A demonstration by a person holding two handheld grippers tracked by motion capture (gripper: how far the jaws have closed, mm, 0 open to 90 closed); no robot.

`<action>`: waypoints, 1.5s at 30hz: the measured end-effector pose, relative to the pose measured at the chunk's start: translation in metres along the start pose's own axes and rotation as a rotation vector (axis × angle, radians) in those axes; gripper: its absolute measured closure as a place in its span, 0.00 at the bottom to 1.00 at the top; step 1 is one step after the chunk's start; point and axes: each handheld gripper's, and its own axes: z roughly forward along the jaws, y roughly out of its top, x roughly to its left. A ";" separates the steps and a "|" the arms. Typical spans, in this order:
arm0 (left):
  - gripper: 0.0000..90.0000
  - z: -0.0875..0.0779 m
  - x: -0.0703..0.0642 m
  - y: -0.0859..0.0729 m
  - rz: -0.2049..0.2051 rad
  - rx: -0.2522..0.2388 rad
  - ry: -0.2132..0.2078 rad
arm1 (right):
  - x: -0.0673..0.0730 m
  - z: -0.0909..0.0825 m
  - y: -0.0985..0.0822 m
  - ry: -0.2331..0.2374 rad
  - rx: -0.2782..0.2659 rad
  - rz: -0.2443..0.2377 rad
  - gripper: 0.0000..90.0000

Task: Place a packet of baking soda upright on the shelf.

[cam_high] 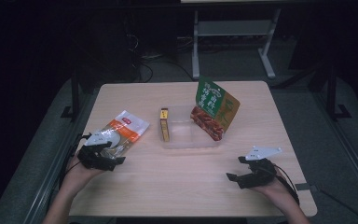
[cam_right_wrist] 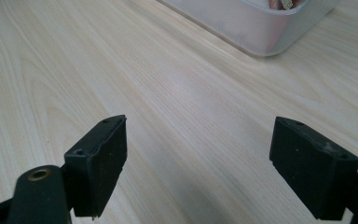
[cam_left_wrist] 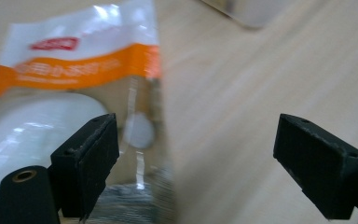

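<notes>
I am holding the right gripper (cam_high: 242, 173) low over bare counter (cam_high: 186, 177) at the near right, its fingers (cam_right_wrist: 98, 161) spread wide with nothing between them, likely parked clear while the other hand works. At the near left, I am bringing the left gripper (cam_high: 103, 156) to the near end of the orange-and-white snack pouch (cam_high: 123, 130), lying flat there; its fingers (cam_left_wrist: 91, 156) are standing wide, 1 over the pouch's near right edge, the other over bare wood, not gripping. Farther off, the clear tray (cam_high: 189, 140) is propping up 1 yellow box (cam_high: 164, 124) and 1 green-and-red bag (cam_high: 215, 108), so I judge the pouch is bound there.
</notes>
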 end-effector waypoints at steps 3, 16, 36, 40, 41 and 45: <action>0.15 0.001 0.014 0.005 -0.025 -0.014 0.034 | 0.000 0.001 0.000 0.003 -0.001 -0.004 0.21; 0.15 0.021 0.074 0.001 -0.119 -0.018 0.102 | 0.000 0.004 0.000 0.010 0.015 -0.012 0.21; 0.31 0.047 0.104 -0.011 -0.244 0.085 0.046 | 0.000 0.008 0.000 0.008 0.044 -0.031 0.22; 0.43 0.046 0.107 -0.013 -0.261 0.075 0.038 | 0.000 0.008 0.001 0.009 0.043 -0.031 0.22; 0.47 0.045 0.107 -0.013 -0.255 0.081 0.037 | 0.001 0.008 0.001 0.008 0.042 -0.031 0.22; 0.62 0.043 0.105 -0.012 -0.245 0.082 0.038 | 0.000 0.008 0.001 0.007 0.044 -0.032 0.22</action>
